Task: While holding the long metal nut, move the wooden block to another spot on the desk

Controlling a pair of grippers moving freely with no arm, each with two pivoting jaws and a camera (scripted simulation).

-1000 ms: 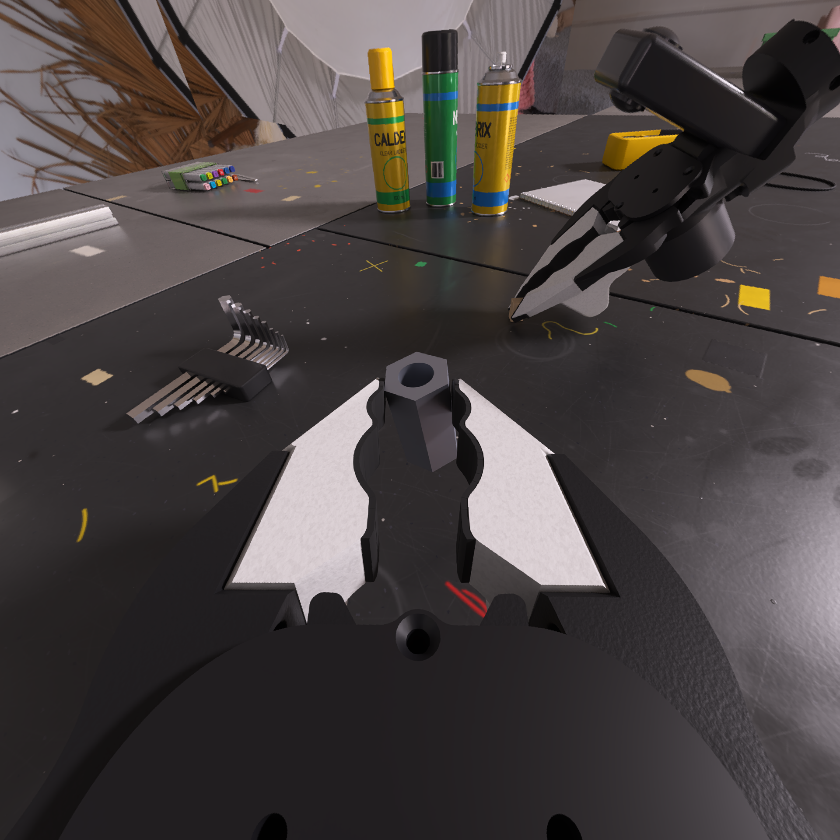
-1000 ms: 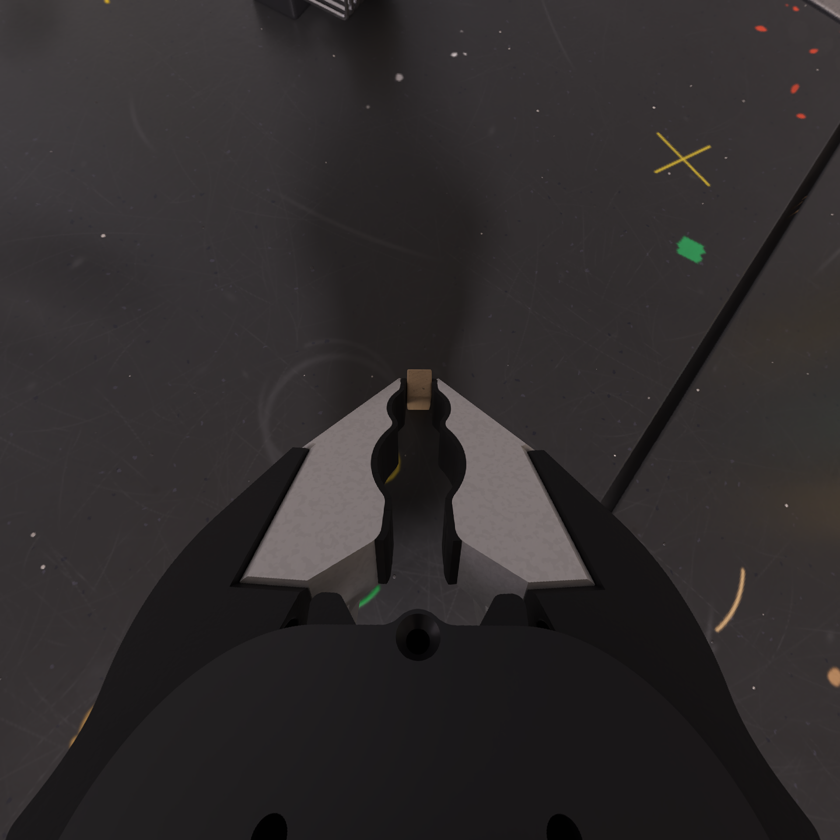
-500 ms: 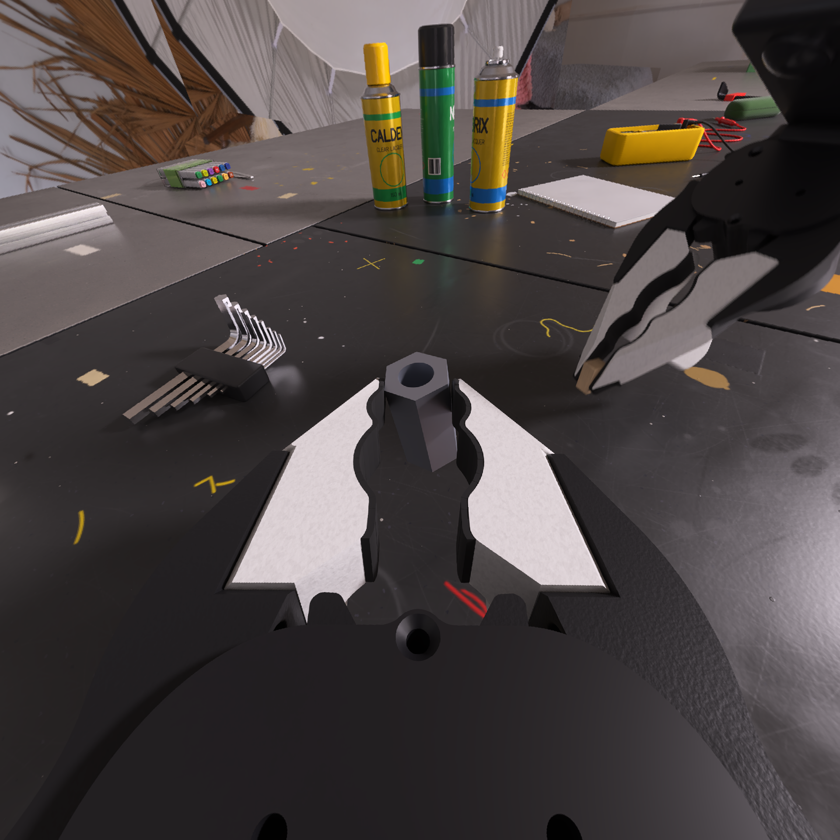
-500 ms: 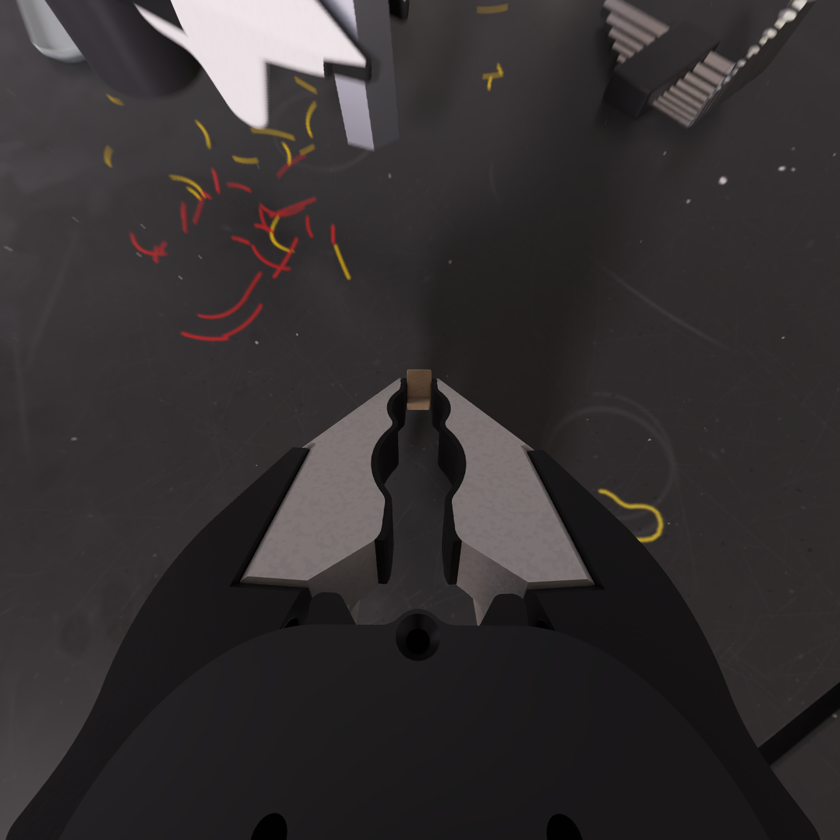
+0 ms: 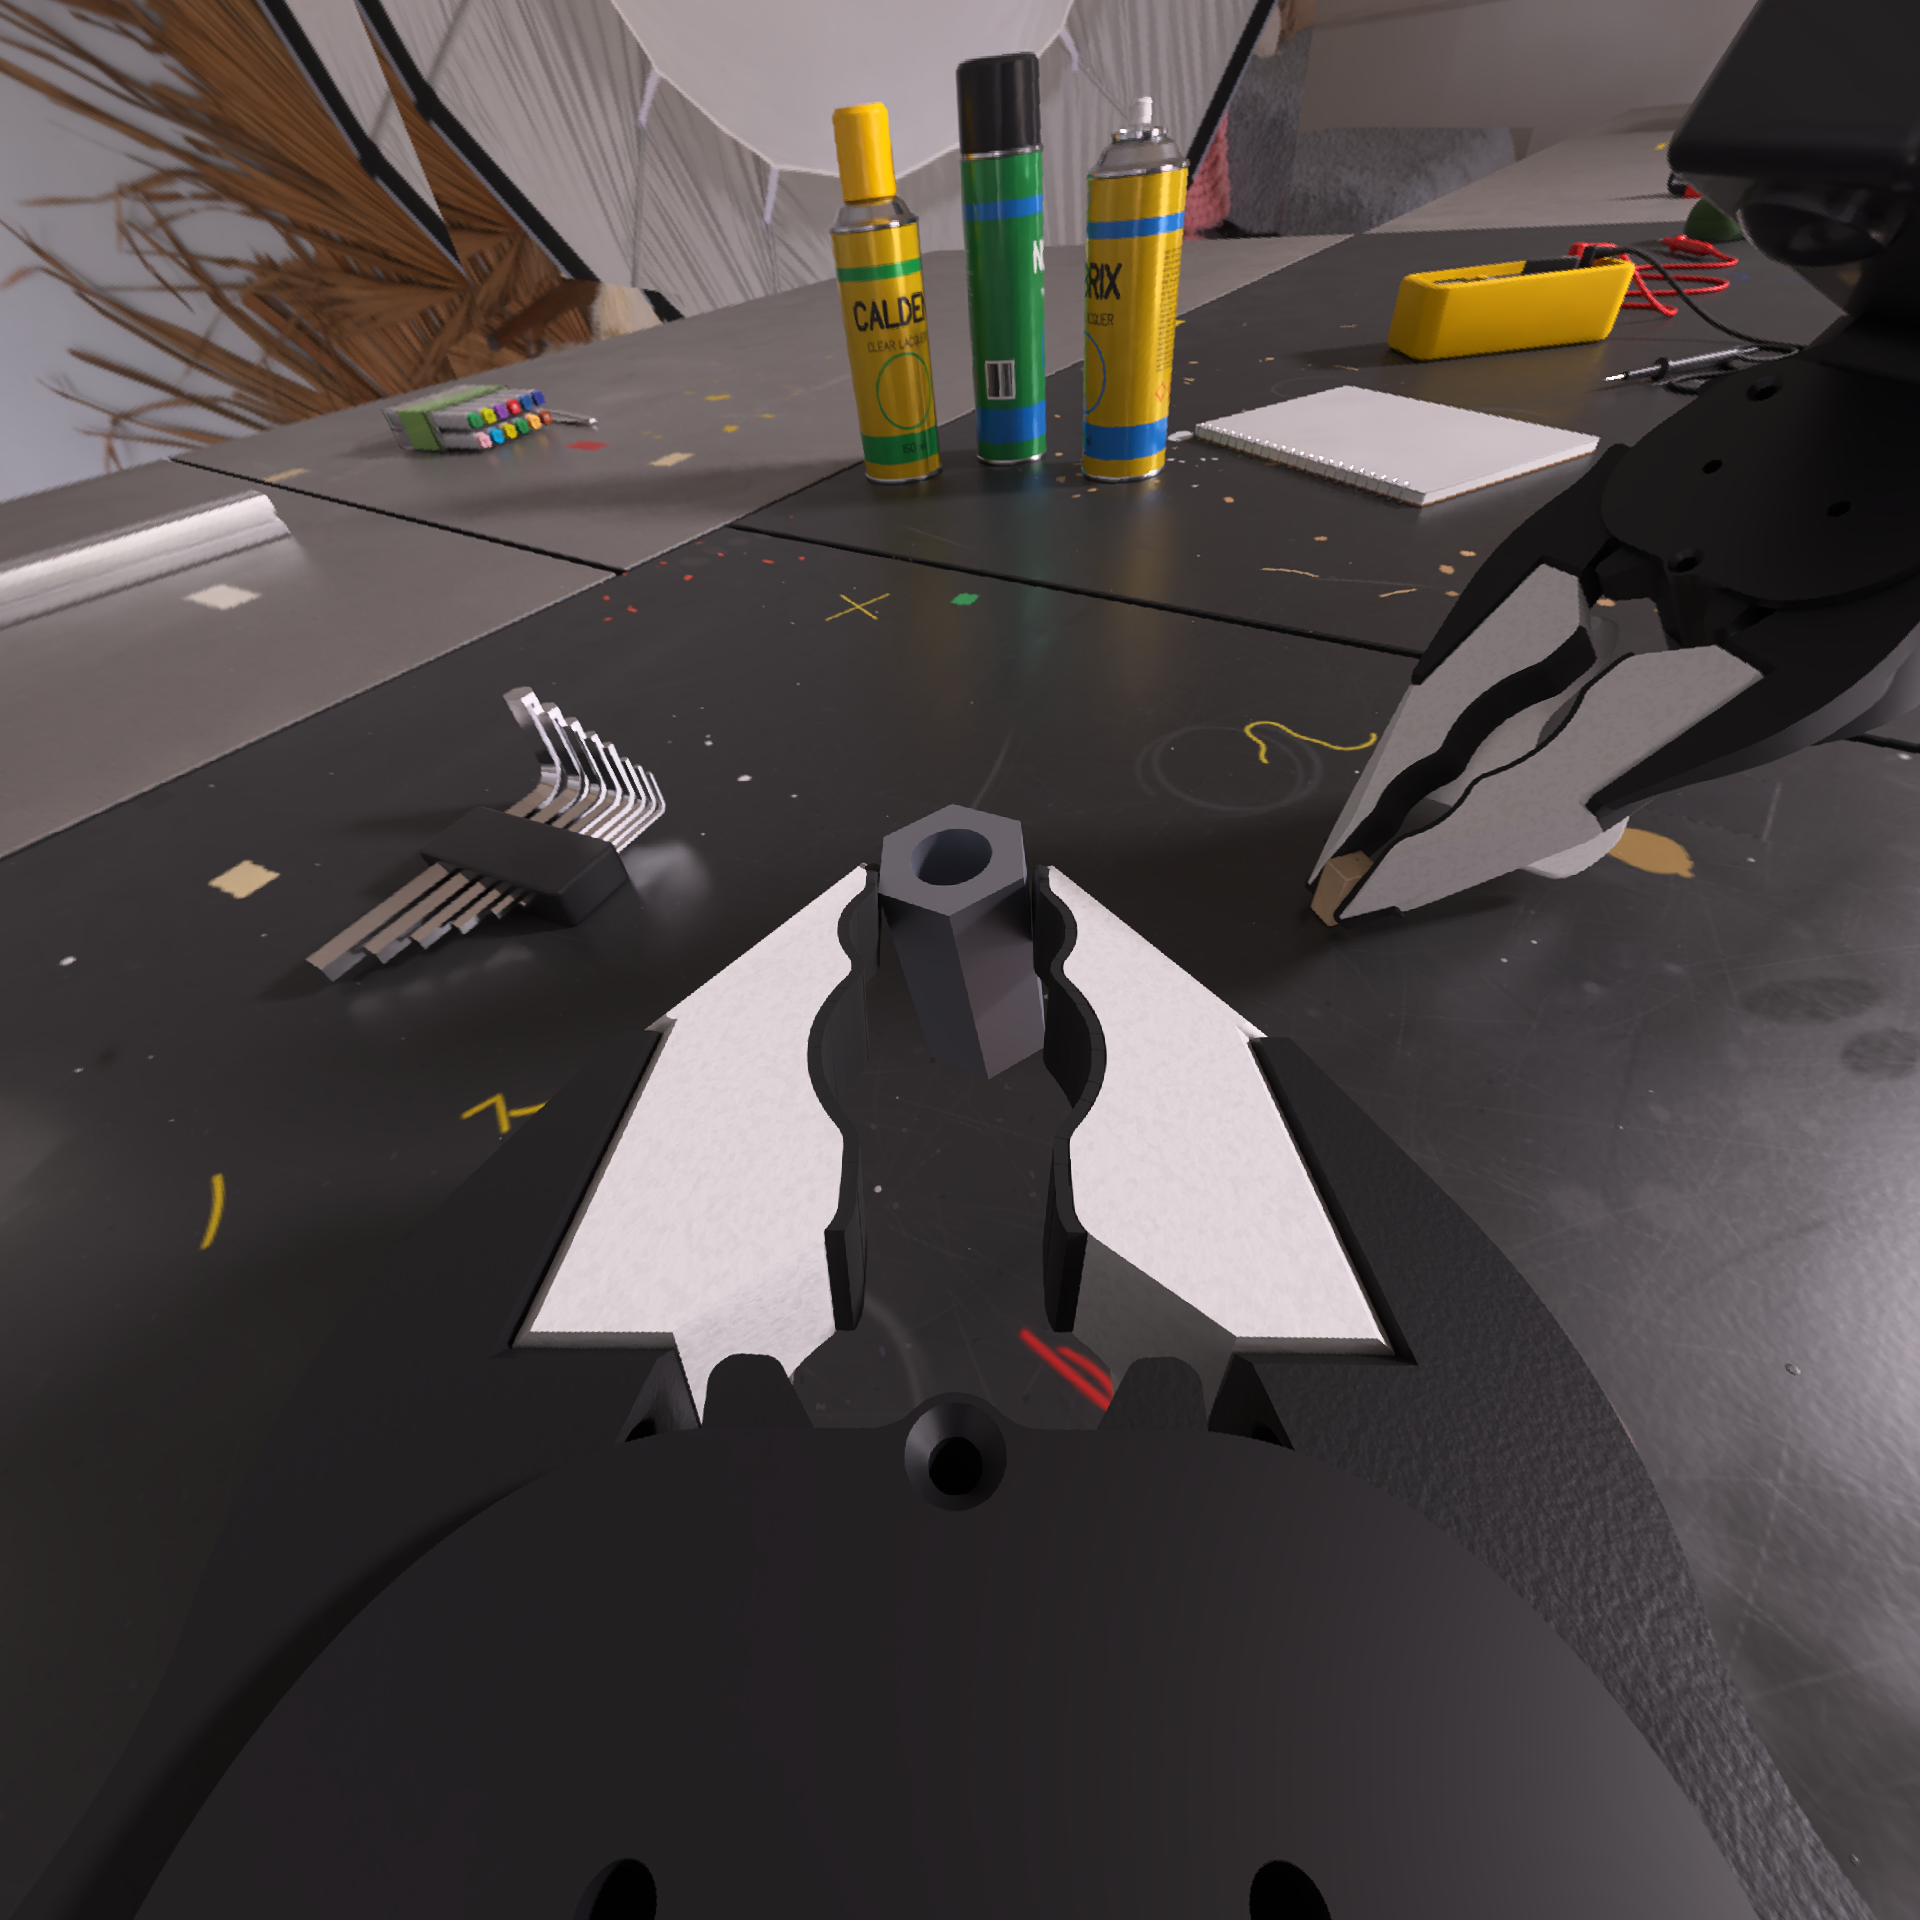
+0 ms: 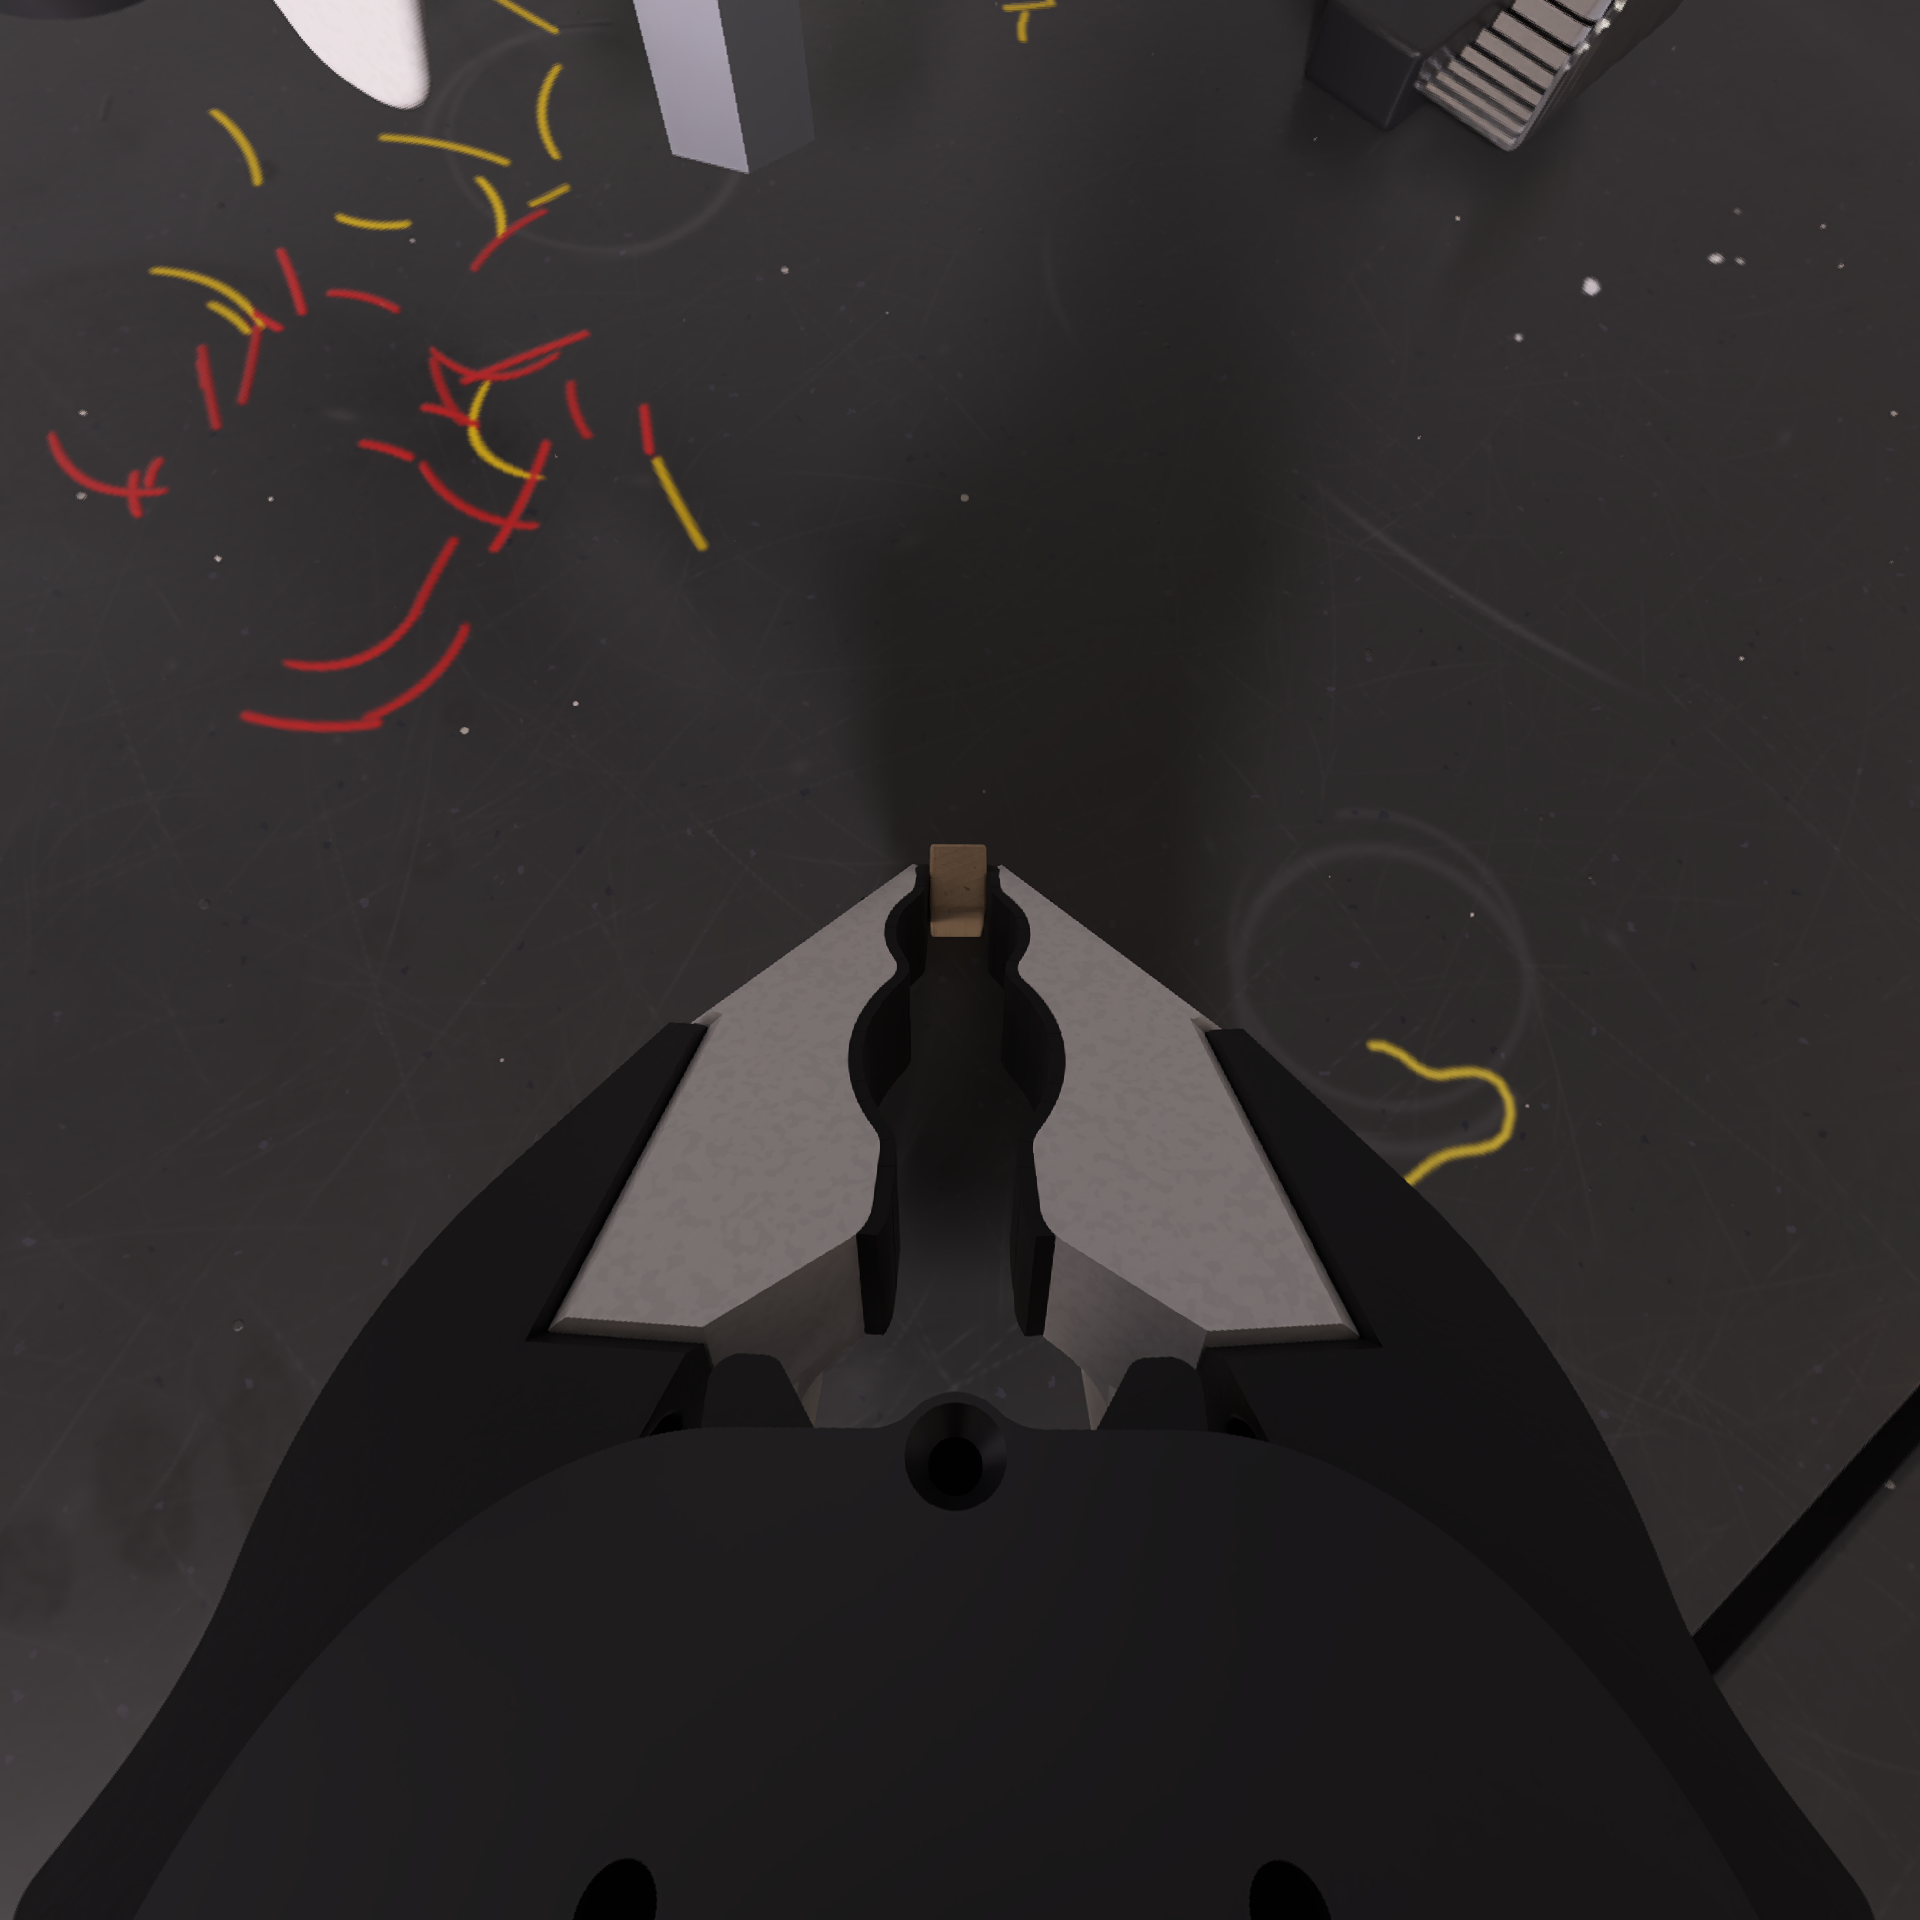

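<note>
3 spray cans (image 5: 1006,272), 1 hex key set (image 5: 520,847), 1 notepad (image 5: 1397,442), 1 nut (image 5: 961,935), 1 wooden block (image 6: 957,888), 2 grippers (image 5: 954,899).

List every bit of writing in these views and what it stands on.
I won't copy wording; these bear it:
Left yellow spray can: dark lettering.
Green spray can: barcode, partly hidden lettering.
Right yellow spray can: lettering, partly turned away.
Marker pack: too small to tell.
Right wrist view: none.

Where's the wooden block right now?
The wooden block is pinched at the tips of the right claw. In the left wrist view it sits low over the dark desk, right of the metal nut, near the yellow squiggle.
</note>
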